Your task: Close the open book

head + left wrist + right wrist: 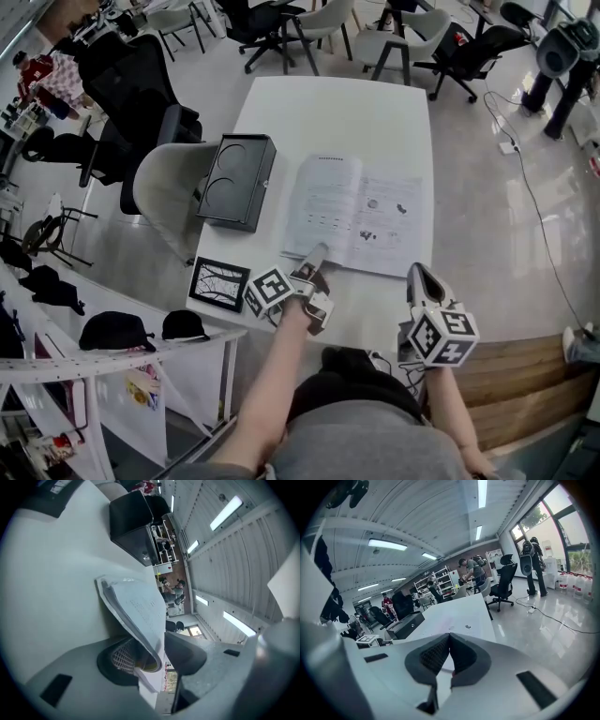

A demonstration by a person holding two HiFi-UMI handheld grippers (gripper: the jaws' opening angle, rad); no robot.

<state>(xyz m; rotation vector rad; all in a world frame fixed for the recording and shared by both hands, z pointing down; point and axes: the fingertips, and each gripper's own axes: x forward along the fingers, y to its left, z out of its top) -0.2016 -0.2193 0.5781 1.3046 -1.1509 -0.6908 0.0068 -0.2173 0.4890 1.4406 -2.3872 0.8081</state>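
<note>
While book lies open | L gripper: jaws apart round its corner | R gripper: closed, nearby

Book pages between parted jaws of gripper.

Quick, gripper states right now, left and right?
Left gripper: open, book pages between its jaws, not clamped.
Right gripper: shut, holding nothing.

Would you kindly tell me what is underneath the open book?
The open book lies on the white table. At its near left corner, lifted pages pass between the open jaws of the left gripper, one jaw beneath them. Anything else under the book is covered.
</note>
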